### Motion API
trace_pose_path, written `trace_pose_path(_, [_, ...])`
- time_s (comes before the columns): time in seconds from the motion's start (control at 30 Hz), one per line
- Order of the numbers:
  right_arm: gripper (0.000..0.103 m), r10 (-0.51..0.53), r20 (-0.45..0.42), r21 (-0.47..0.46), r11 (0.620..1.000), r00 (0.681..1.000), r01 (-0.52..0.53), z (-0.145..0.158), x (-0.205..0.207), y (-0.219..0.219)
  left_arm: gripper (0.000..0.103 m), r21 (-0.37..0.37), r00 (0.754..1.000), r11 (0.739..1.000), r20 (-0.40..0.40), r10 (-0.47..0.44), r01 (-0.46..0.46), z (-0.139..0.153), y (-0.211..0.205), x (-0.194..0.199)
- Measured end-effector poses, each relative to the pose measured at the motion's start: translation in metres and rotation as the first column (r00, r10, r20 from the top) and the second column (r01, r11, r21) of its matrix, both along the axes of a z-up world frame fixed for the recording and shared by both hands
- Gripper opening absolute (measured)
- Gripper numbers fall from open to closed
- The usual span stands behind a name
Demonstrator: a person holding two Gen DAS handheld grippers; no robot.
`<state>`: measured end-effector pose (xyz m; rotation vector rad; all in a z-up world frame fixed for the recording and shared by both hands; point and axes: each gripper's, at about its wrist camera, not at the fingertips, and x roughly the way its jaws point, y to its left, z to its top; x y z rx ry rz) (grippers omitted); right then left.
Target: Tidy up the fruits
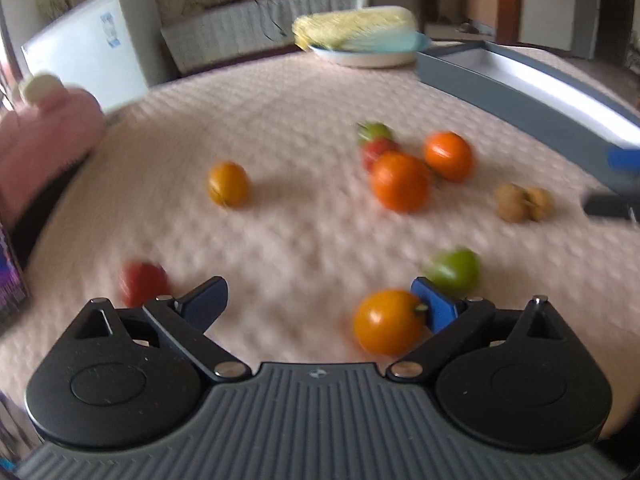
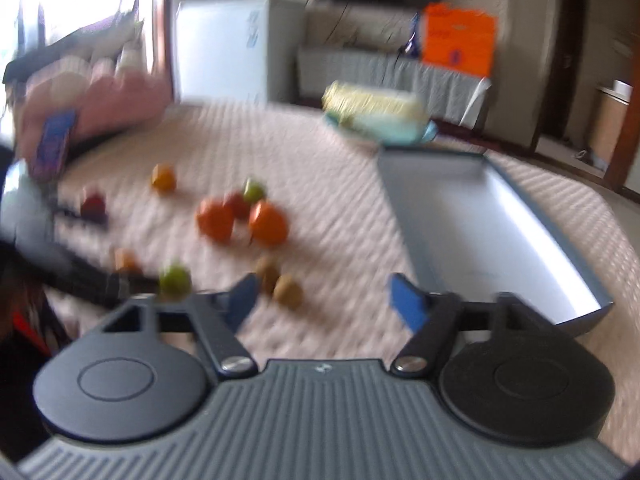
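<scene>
Yellow-orange fruit (image 1: 387, 321) beside left tongs' (image 1: 320, 304) right finger, both tongs apart, right tongs (image 2: 324, 300) empty.

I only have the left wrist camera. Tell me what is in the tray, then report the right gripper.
Observer: The right wrist view shows the whole grey tray, and nothing lies in it.
Operator: Now the right gripper.
Observer: The right gripper has its jaws apart with nothing between them.
Operator: Say what is nearest to it.
Observer: The two brown nuts lie on the cloth just ahead of it, toward its left.
</scene>
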<state>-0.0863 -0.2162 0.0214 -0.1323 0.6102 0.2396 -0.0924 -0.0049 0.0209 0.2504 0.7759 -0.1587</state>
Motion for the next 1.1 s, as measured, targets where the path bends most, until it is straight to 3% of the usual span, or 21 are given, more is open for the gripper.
trace_pose_path(0.1, [0.05,0.015,-0.074,-0.029,0.999,0.997,-0.017,-0.014,0.01,0.009,0.099,-0.005,0.997,0.998,0.023,0.07,-0.069,0.002,0.013,0.026])
trace_pose_path(0.2, [0.042,0.031,-0.112,-0.043,0.998,0.993,-0.036,-0.024,0.021,0.023,0.099,-0.118,0.992,0.987,0.046,0.114,-0.108,0.013,0.031,0.039])
trace_pose_path(0.3, [0.042,0.017,-0.097,-0.02,1.0,0.995,-0.019,-0.023,0.034,0.031,0.099,-0.244,0.987,0.964,0.089,0.133,-0.108,0.027,0.051,0.035])
trace_pose_path(0.43, [0.042,-0.022,-0.033,0.025,0.999,0.999,0.022,-0.013,0.038,0.036,0.1,-0.296,0.964,0.941,0.157,0.216,-0.163,0.041,0.08,0.03])
trace_pose_path(0.5, [0.045,0.015,0.015,0.046,0.999,1.0,-0.016,-0.006,0.028,0.041,0.1,-0.283,0.938,0.928,0.176,0.297,-0.241,0.042,0.096,0.028])
trace_pose_path(0.6, [0.043,0.191,0.067,0.092,0.976,0.979,-0.196,0.002,0.008,0.057,0.1,-0.137,0.88,0.892,0.155,0.449,-0.431,0.032,0.115,0.034])
trace_pose_path(0.67, [0.043,0.322,0.057,0.092,0.941,0.945,-0.326,0.001,-0.004,0.072,0.1,-0.068,0.854,0.86,0.102,0.511,-0.506,0.022,0.124,0.041])
trace_pose_path(0.77, [0.043,0.504,0.044,0.198,0.842,0.862,-0.502,0.001,-0.012,0.088,0.1,-0.069,0.827,0.827,0.04,0.561,-0.558,0.015,0.135,0.043])
trace_pose_path(0.83, [0.043,0.556,0.025,0.273,0.795,0.831,-0.541,-0.001,-0.01,0.095,0.1,-0.091,0.834,0.83,-0.008,0.552,-0.551,0.009,0.133,0.045])
trace_pose_path(0.93, [0.043,0.551,-0.034,0.303,0.801,0.834,-0.517,-0.011,-0.003,0.109,0.1,-0.13,0.851,0.842,-0.034,0.523,-0.523,0.007,0.126,0.046])
trace_pose_path(1.0, [0.043,0.498,-0.047,0.274,0.84,0.866,-0.468,-0.014,0.003,0.111,0.1,-0.169,0.876,0.861,-0.036,0.481,-0.48,0.009,0.115,0.047])
trace_pose_path(1.1, [0.042,0.364,-0.054,0.202,0.916,0.93,-0.347,-0.017,0.014,0.103,0.1,-0.228,0.931,0.906,-0.003,0.365,-0.356,0.014,0.093,0.049])
